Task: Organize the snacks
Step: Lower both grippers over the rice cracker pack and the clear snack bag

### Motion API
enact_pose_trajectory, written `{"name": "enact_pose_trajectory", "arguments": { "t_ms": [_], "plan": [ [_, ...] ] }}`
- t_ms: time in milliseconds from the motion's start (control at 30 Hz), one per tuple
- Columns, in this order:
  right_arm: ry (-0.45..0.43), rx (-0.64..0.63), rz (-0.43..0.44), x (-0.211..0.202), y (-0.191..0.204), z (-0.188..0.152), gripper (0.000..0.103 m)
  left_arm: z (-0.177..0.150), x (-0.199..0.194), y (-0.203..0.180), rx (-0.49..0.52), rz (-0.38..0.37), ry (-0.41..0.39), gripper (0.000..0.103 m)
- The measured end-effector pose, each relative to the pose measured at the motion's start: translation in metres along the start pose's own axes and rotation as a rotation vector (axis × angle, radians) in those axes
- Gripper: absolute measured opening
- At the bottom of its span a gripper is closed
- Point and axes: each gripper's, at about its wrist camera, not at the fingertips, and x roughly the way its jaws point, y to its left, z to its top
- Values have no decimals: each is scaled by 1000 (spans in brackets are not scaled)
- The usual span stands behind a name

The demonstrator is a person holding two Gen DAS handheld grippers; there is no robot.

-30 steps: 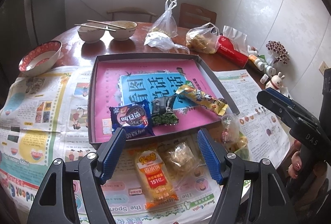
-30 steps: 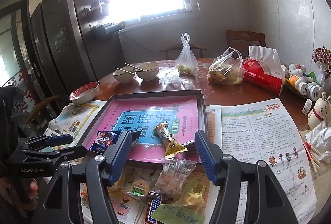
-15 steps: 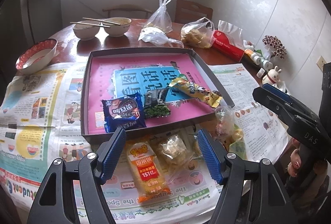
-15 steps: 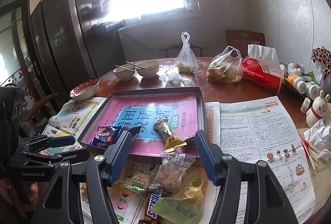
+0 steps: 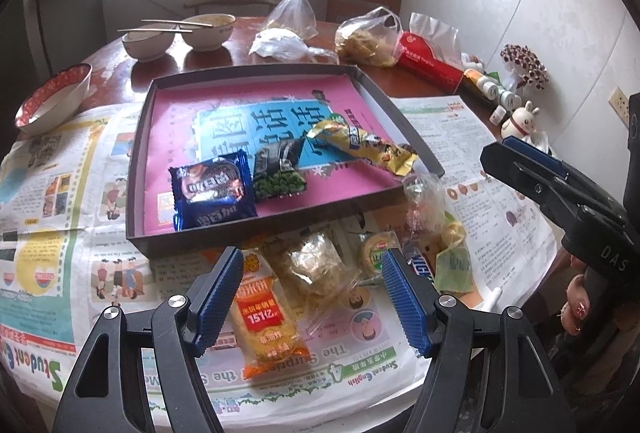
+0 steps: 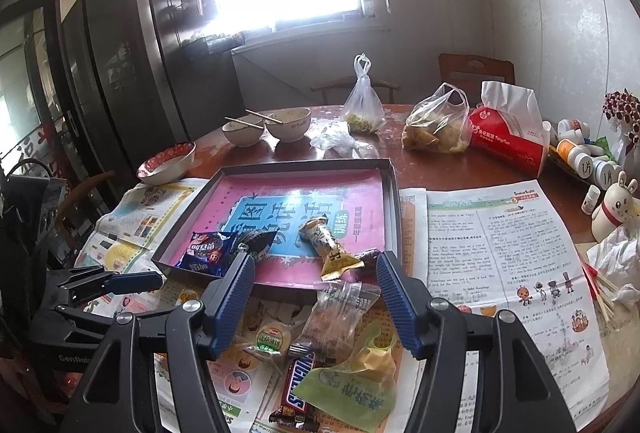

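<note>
Left tool [image 5: 310,287], open and empty, above orange snack packet [image 5: 266,317] near worktop's front edge; adjacent clear wrapper [image 5: 314,265] risks being pinched too.

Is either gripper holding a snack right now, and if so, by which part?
Nothing is held. The left gripper hangs open above the orange packet, and the right gripper is open above the clear wrapper.

Past the fingertips, a blue biscuit pack [image 5: 212,191], a black green-pea packet [image 5: 280,173] and a long yellow wrapper [image 5: 360,145] lie flat in the shallow dark pink-lined tray [image 5: 138,169], while an orange-yellow cake pack [image 5: 266,317] and a clear crinkled pastry bag [image 5: 316,265] lie between the fingers.
</note>
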Motion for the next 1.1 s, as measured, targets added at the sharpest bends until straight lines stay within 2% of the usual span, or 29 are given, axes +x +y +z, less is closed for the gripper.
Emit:
{"name": "enact_pose_trajectory", "arguments": {
  "t_ms": [533,1100],
  "plan": [
    [72,-8,-2,16,3,-16,63,-19,11,16,-3,72,51,73],
    [148,-3,4,36,4,-32,63,-31,20,24,-19,101,85,73]
  ]
}}
